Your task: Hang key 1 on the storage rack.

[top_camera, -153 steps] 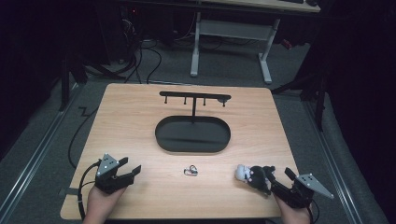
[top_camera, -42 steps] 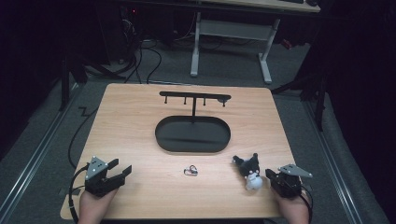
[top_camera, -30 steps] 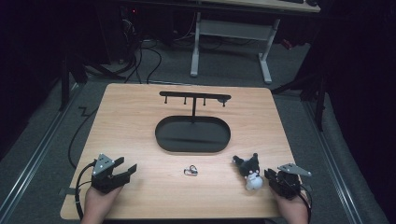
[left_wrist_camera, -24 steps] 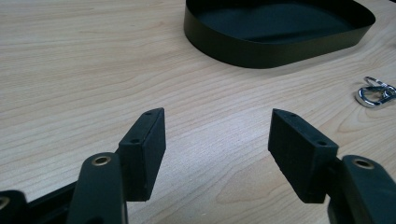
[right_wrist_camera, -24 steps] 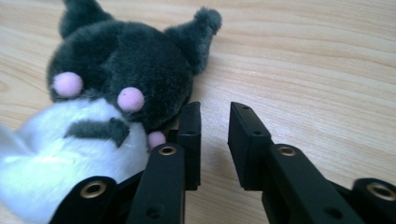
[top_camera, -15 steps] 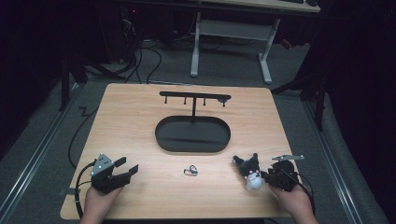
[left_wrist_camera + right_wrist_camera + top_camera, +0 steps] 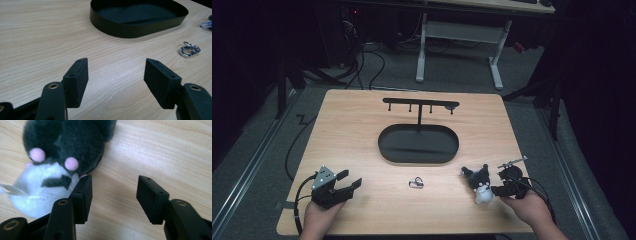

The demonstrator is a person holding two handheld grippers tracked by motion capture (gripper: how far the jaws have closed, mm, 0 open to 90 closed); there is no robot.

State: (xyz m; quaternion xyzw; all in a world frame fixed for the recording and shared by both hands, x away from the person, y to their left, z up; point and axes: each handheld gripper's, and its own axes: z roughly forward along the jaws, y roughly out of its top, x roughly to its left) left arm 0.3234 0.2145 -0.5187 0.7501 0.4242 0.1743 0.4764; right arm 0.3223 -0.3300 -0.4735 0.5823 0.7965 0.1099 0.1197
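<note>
Right tongs (image 7: pixel 498 189) now off plush toy (image 7: pixel 478 184), jaws just opening, empty.

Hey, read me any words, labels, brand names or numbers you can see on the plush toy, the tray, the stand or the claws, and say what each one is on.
None can be read.
Plush toy: a white tag sticks out, too blurred to show print.
Black tray, hook stand, metal clasp, left claw, right claw: no markings.

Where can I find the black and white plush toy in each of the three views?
High view: plush toy lies on the table's lower right, beside the right gripper.
Left gripper view: cannot tell.
Right gripper view: upper left, beside the left-hand jaw.
Shared landmark: the wooden table.
</note>
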